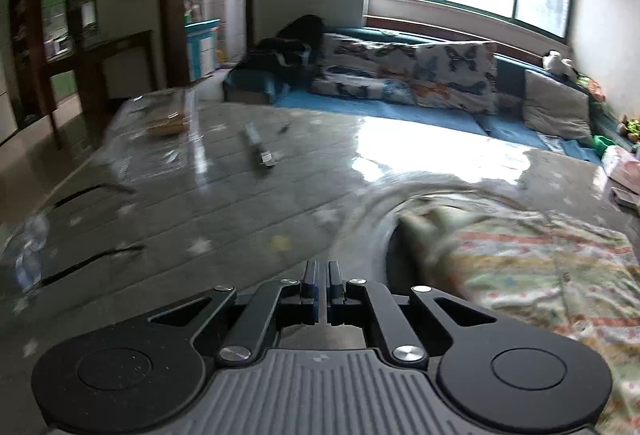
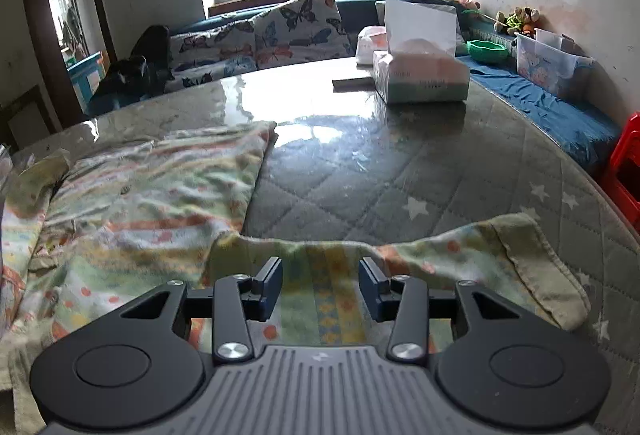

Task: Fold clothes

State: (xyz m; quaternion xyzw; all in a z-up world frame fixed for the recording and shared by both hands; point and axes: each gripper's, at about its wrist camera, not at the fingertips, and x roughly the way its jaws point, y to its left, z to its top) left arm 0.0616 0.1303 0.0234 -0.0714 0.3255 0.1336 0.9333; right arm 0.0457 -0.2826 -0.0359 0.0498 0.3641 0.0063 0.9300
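1. Quilted grey table cover point(image 2: 420, 175) stretches ahead of both grippers, giving a flat bed for folding.
2. Pastel striped garment point(image 2: 140, 203) lies spread left of the right gripper point(image 2: 320, 285), one sleeve point(image 2: 460, 255) running out beneath and past its fingers.
3. Its jaws stand apart over that sleeve, likely placed to take it.
4. Left gripper point(image 1: 322, 281) is closed on nothing, the garment to its right.

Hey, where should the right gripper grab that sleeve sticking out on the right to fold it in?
Probably near the cuff, the sleeve's free end lying flat on the table cover. The open right gripper should come down from above, pinching the hem edge, so the sleeve can swing left over the garment body.
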